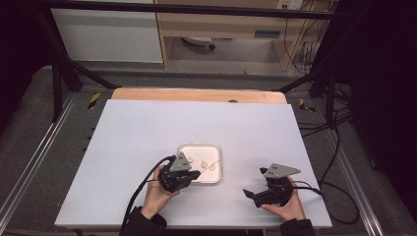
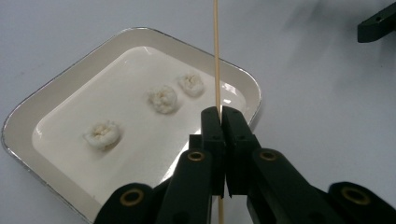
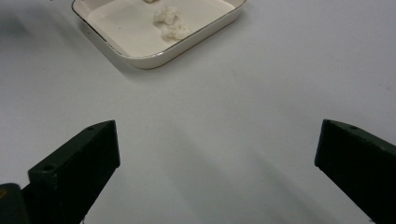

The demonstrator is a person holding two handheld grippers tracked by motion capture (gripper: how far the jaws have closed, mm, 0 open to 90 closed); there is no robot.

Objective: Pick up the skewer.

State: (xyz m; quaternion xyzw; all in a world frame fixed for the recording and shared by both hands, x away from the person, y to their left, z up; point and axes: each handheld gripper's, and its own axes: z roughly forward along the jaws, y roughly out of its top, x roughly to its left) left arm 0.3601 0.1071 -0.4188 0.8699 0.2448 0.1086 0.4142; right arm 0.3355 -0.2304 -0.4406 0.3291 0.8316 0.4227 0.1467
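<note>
1. While the left gripper has its black jaws pinched tight together, a thin pale skewer sits clamped between them, looks like bamboo or wood, round and straight, running up past the jaw tips and poking out below them too. In the high view the stick slants out over the tray.
2. No brand, label or writing that I can read anywhere on the stick, the tray or the grippers.
3. Just beyond the jaws is a shallow tray, rectangular with rounded corners, cream enamel-looking inside with a thin shiny metal rim. It sits near the middle of the table, toward the person's side.
4. Three small white lumps lie in the tray, crumbly and knobbly on top, sort of like popped or puffed bits, spaced apart in a loose row.
5. Right gripper rests well apart from the tray, off to its right, jaws spread wide with nothing between them. Matte black plastic, blocky tips, a grey three-cornered plate on top.
6. Tabletop is a plain matte white sheet, with a wooden edge showing at the far side.
</note>
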